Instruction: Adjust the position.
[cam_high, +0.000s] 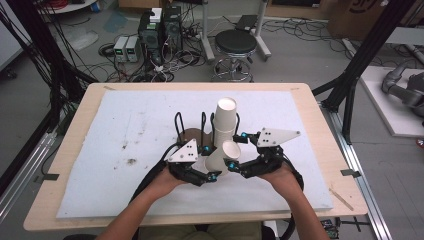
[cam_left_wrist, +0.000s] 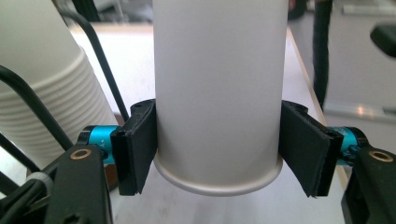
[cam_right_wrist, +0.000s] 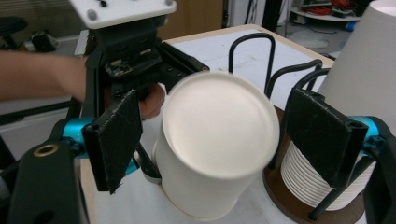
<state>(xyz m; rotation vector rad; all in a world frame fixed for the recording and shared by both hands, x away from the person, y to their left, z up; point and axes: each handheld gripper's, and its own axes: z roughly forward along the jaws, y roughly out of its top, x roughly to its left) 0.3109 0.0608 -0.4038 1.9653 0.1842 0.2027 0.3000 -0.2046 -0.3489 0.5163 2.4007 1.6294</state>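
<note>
A person's two hands reach onto a white mat (cam_high: 125, 145) on a wooden table (cam_high: 75, 125). The left gripper (cam_high: 207, 162) grips a single white paper cup (cam_high: 220, 155) near the middle of the mat, its two black pads pressed against the cup's sides just above the rim. The cup lies tilted, bottom toward the right gripper (cam_high: 237, 150). Just behind it, a tall stack of cups (cam_high: 225, 117) stands in a black wire holder (cam_high: 192, 125). The right gripper's jaws are spread wide on either side of the cup's bottom, not touching it.
</note>
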